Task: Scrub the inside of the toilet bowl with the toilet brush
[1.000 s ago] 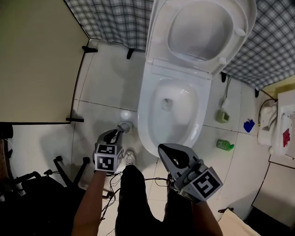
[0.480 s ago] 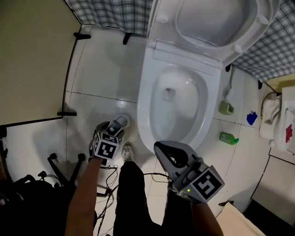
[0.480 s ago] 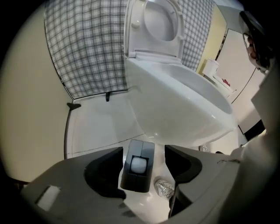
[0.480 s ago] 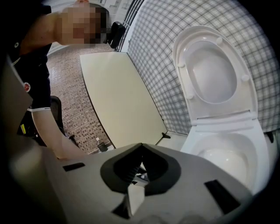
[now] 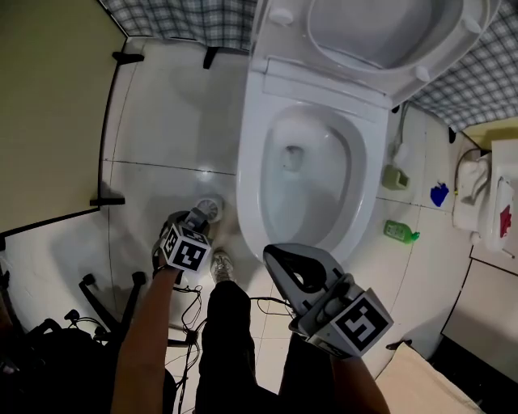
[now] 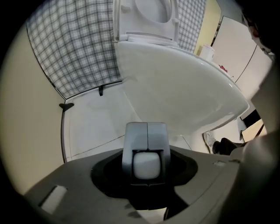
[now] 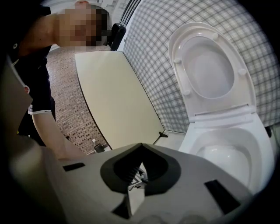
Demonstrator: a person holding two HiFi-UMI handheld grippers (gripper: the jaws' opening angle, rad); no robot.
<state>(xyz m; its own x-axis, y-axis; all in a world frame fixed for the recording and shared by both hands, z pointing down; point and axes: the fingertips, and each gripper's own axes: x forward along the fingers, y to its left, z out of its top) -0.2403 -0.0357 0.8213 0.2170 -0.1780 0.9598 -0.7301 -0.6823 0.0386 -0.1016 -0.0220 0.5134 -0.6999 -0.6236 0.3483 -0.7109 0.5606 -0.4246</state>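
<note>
The white toilet [image 5: 251, 174] stands with lid and seat up, its bowl [image 5: 303, 182] open and empty. On the floor to its left is the round toilet brush holder [image 5: 209, 208]. My left gripper [image 5: 195, 219] reaches down to it. In the left gripper view its jaws are closing around the white top of the brush handle [image 6: 146, 164], which sits between the grey fingers [image 6: 135, 140] and touches them on both sides. My right gripper [image 5: 272, 253] hovers near the bowl's front rim, shut with nothing in it; its tips meet [image 7: 140, 147].
A beige partition [image 5: 44, 113] walls the left side. A checked curtain [image 5: 182, 20] hangs behind the toilet. Right of it lie a green bottle [image 5: 400, 233], a grey-green holder [image 5: 393, 176], a blue scrap [image 5: 438, 195] and a white container [image 5: 476, 206]. Cables [image 5: 190, 299] and my shoe [image 5: 220, 265] are underfoot.
The head view has swung toward the toilet. My left gripper has closed in on the brush holder. The right gripper has kept its place near the bowl's front.
</note>
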